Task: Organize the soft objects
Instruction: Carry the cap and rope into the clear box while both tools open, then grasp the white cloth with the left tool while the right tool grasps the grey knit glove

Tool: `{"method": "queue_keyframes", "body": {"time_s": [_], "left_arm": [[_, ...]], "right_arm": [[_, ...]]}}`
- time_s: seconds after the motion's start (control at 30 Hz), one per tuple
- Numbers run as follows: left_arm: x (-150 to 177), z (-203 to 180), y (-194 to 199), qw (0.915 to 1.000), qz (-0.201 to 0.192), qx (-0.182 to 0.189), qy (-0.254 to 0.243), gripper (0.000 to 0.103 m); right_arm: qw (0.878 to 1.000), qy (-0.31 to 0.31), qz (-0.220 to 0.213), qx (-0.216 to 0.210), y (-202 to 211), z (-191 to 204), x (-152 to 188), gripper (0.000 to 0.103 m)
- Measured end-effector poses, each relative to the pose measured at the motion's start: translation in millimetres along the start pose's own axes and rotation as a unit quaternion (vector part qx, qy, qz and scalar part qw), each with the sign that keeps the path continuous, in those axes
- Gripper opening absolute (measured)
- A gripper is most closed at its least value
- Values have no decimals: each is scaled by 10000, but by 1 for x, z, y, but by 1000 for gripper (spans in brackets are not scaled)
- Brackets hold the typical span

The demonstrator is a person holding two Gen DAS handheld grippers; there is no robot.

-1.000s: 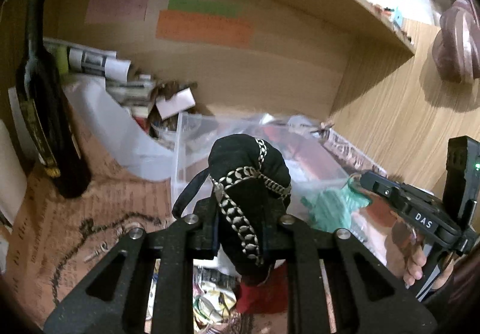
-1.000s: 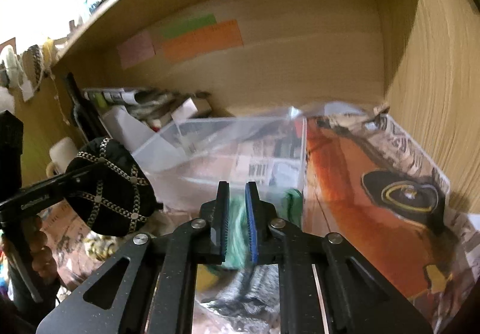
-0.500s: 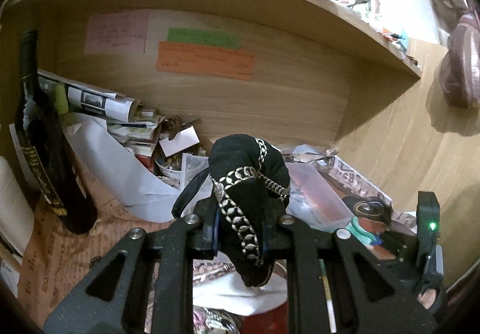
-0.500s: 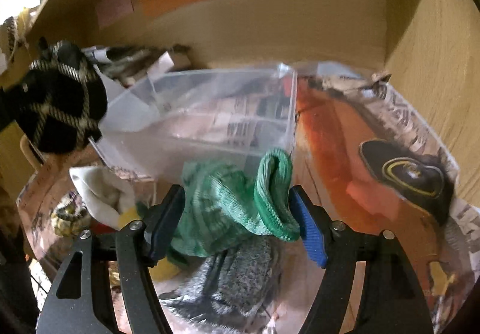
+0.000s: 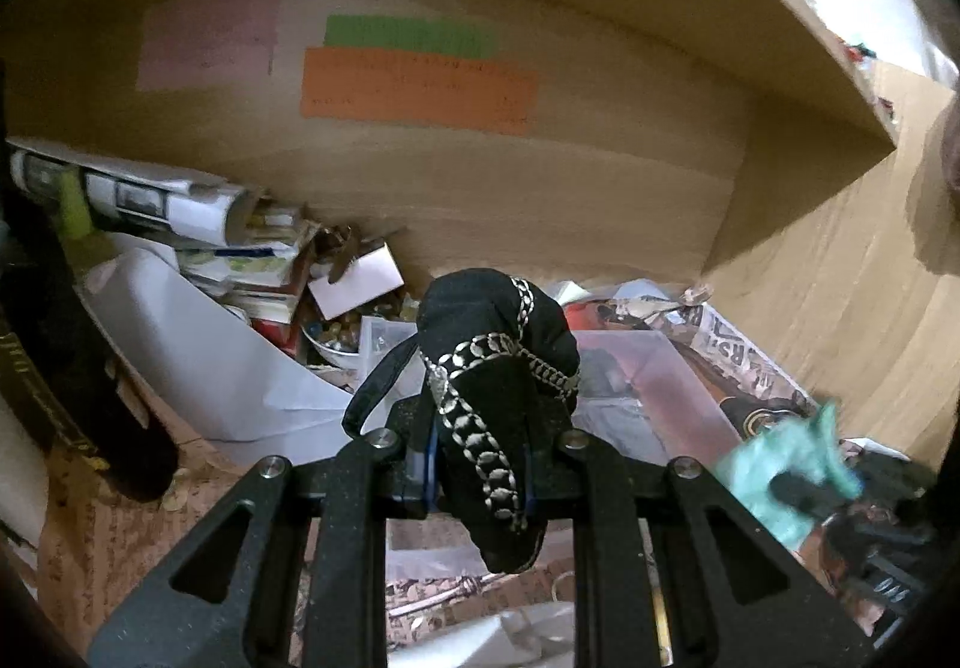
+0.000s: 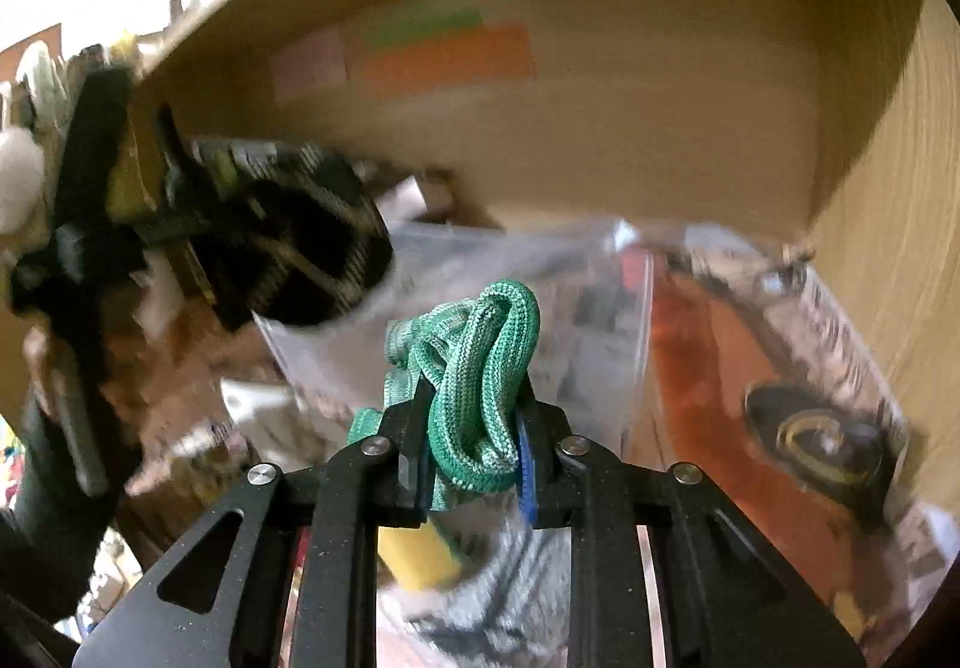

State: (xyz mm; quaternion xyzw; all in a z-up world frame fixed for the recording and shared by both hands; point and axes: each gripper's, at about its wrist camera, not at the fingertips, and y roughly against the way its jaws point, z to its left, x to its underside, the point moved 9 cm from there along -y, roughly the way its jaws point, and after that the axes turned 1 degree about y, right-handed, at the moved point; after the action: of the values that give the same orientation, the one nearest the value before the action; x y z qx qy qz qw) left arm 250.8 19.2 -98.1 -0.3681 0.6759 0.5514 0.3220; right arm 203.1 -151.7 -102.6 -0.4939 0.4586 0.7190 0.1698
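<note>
My left gripper [image 5: 477, 464] is shut on a black cloth pouch with silver chain trim [image 5: 498, 386], held above the cluttered shelf floor. The pouch and left gripper also show blurred at the left of the right wrist view [image 6: 306, 254]. My right gripper [image 6: 471, 446] is shut on a green knitted sock [image 6: 480, 374], lifted in front of a clear plastic box [image 6: 528, 296]. The green sock shows blurred at the lower right of the left wrist view [image 5: 786, 476], beside the same clear box [image 5: 642, 386].
A dark bottle [image 5: 66, 368] stands at the left. Rolled papers, a small bowl and card scraps [image 5: 252, 260] pile at the back. A grey sock [image 6: 510, 596] and a yellow item [image 6: 420, 554] lie below my right gripper. Newspaper [image 6: 780, 398] lines the floor; wooden walls close in.
My right gripper has closed on the green sock and lifted it off the pile. My left gripper with the pouch has shifted slightly, and the view is blurred by motion.
</note>
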Motion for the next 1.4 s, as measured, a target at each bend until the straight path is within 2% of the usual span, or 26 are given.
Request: {"method": "queue_keyframes", "body": {"time_s": [0.07, 0.2, 0.27, 0.5, 0.63, 0.67, 0.7, 0.73, 0.77, 0.8, 0.83, 0.93, 1.0, 1.17, 1.23, 1.3, 1.4], "left_arm": [[2, 0, -10, 9999, 123, 16, 39, 19], [10, 1, -37, 9987, 490, 63, 117, 19], [15, 2, -47, 9979, 632, 32, 115, 19], [38, 0, -70, 9934, 1151, 35, 25, 19], [42, -2, -73, 9927, 1201, -24, -85, 21], [43, -3, -71, 9926, 1207, -37, -116, 26], [43, -4, -70, 9926, 1201, -60, -154, 35], [43, -4, -70, 9928, 1181, -87, -179, 41], [43, -4, -67, 9932, 1141, -135, -206, 53], [42, -2, -66, 9937, 1090, -164, -210, 61], [40, -1, -65, 9941, 1049, -183, -202, 62], [37, 2, -59, 9947, 1003, -159, -166, 65], [34, 3, -52, 9955, 932, -126, -139, 71], [23, 4, -20, 9978, 569, -206, -286, 79], [21, 3, -8, 9981, 442, -231, -372, 89], [22, 2, 8, 9983, 265, -288, -422, 100], [31, 0, 22, 9973, 225, -335, -608, 101]], "right_arm": [[9998, 64, -144, 117, -4, -1, -14, 19], [9996, 85, -45, 248, -24, -8, -28, 19], [9991, 152, 114, 386, -42, -14, -31, 19], [9935, 430, 975, 409, -98, -17, -11, 19], [9893, 531, 1298, 392, -112, -17, 2, 22], [9883, 570, 1354, 407, -114, -17, 5, 22], [9876, 603, 1386, 432, -115, -17, 7, 22], [9872, 623, 1402, 437, -115, -16, 8, 26], [9871, 627, 1397, 455, -114, -17, 8, 28], [9870, 639, 1396, 481, -113, -17, 7, 36], [9872, 658, 1346, 544, -110, -18, 6, 45], [9885, 681, 1192, 631, -104, -19, -1, 61], [9900, 658, 1082, 624, -97, -19, -6, 65], [9934, 655, 718, 601, -70, -16, -21, 76], [9947, 659, 536, 575, -56, -14, -25, 80], [9957, 622, 424, 533, -43, -12, -26, 81], [9962, 596, 354, 525, -31, -12, -22, 81]]}}
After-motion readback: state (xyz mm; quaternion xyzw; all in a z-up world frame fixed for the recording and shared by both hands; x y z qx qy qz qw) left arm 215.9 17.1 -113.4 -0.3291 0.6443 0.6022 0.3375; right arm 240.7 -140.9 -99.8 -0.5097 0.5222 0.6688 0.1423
